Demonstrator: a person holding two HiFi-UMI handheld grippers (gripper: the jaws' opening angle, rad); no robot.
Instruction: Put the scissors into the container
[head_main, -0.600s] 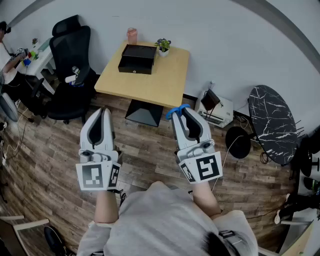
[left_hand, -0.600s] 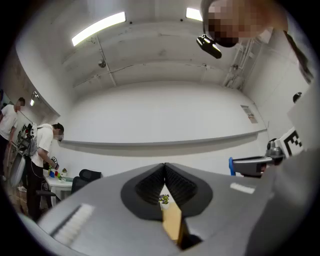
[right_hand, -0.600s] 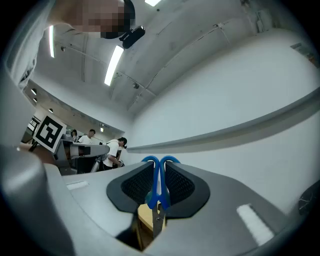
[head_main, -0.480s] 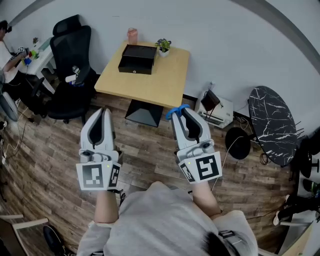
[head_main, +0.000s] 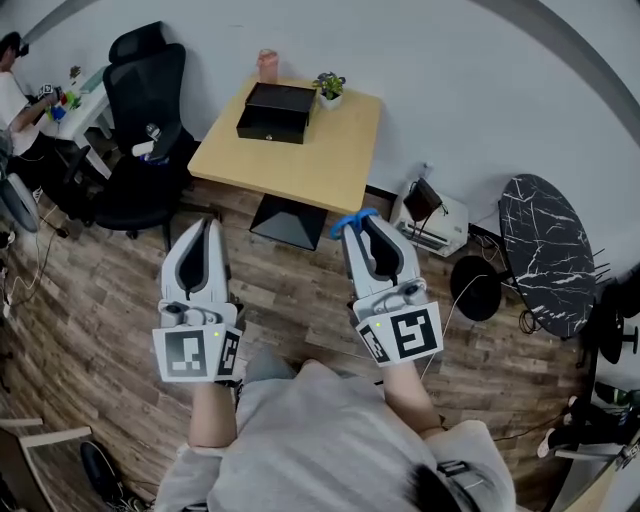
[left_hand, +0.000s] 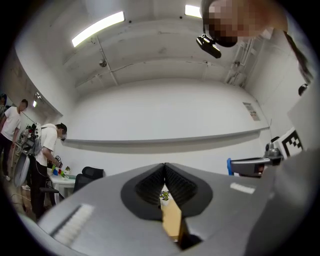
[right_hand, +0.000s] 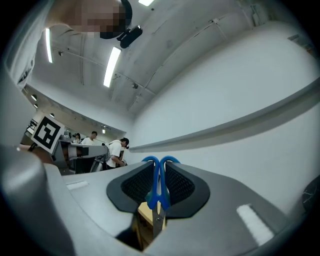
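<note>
- right tool (head_main: 353, 224): jaws clamped on the scissors (right_hand: 159, 189). the blue handle loops poke out past the jaw tips and the metal blades run back toward the tool body.
- left tool (head_main: 207, 226): jaws together, nothing held. through the slit between them i see only the far worktop.
- scissors are in the air with me, over the wood floor, well apart from the worktop (head_main: 310, 165).
- container (head_main: 275, 113): black box at the back of the worktop, near a small plant (head_main: 327, 89).
- handling, my estimate: light and stiff. the blades are slick metal and the plastic handles less so, so the pads belong on the handle shanks near the pivot, as now.
- risk: the pair may swing about the pinch line, so i would release low inside the container.
</note>
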